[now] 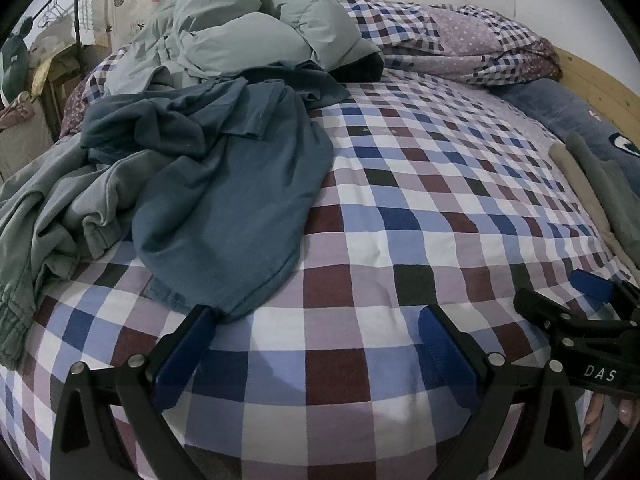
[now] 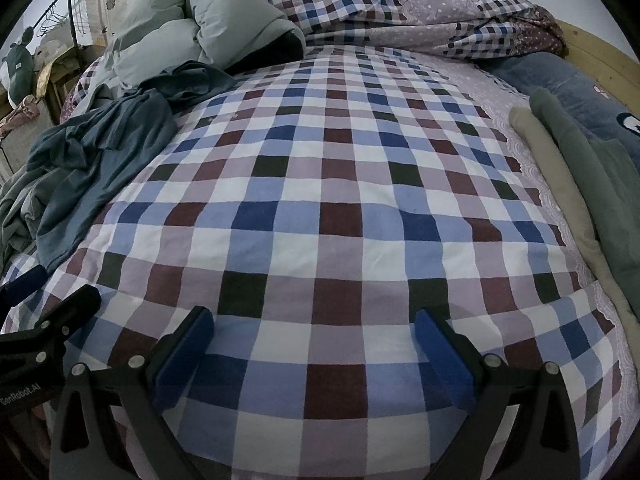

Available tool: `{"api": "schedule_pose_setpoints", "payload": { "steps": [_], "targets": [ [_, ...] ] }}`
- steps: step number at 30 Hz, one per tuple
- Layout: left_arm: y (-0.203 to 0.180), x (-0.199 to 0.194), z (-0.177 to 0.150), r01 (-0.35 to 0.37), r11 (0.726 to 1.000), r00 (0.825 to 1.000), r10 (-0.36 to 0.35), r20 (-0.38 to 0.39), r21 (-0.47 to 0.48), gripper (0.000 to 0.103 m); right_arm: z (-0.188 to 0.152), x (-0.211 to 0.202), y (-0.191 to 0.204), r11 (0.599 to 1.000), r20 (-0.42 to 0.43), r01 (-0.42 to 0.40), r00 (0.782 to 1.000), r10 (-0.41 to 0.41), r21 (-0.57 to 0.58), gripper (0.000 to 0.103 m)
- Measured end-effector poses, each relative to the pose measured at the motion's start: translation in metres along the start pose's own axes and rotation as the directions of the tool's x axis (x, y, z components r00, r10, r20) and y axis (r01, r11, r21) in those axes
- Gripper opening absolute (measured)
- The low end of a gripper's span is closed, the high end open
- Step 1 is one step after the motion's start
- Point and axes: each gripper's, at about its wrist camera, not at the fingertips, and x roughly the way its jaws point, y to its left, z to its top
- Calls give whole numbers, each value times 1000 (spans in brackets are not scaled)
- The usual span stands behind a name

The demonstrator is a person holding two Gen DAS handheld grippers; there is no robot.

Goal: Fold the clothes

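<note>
Left claw (image 1: pixel 316 320) gapes; shirt's (image 1: pixel 224 208) hem points toward it.

Matt blue cloth shirt (image 1: pixel 224 200) on soft checked cotton bedsheet (image 1: pixel 400 208).

Our left gripper (image 1: pixel 316 316) is held low and level with its jaws spread wide, nothing between them. Our right gripper (image 2: pixel 314 320) sits just beside it, jaws equally wide and empty. Fingers (image 1: pixel 592 420) of our hand show beneath the right one.
</note>
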Motion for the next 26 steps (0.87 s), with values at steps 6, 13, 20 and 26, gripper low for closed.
{"api": "schedule_pose_setpoints", "payload": {
  "steps": [6,13,20,26],
  "targets": [
    [1,1,1,4,1000,1000,-4,1,0,103,0,0,0,1000,1,-1,1000,1,0,103],
    [2,1,0,13,1000,1000,-13,3,-8,103,0,0,0,1000,1,-1,1000,1,0,103],
    [1,-1,-2,10,1000,1000,-10,5,-12,103,0,0,0,1000,2,-1,1000,1,-1,103],
    [0,-1,-2,9,1000,1000,-9,6,-12,103,0,0,0,1000,3,-1,1000,1,-1,103]
  ]
}}
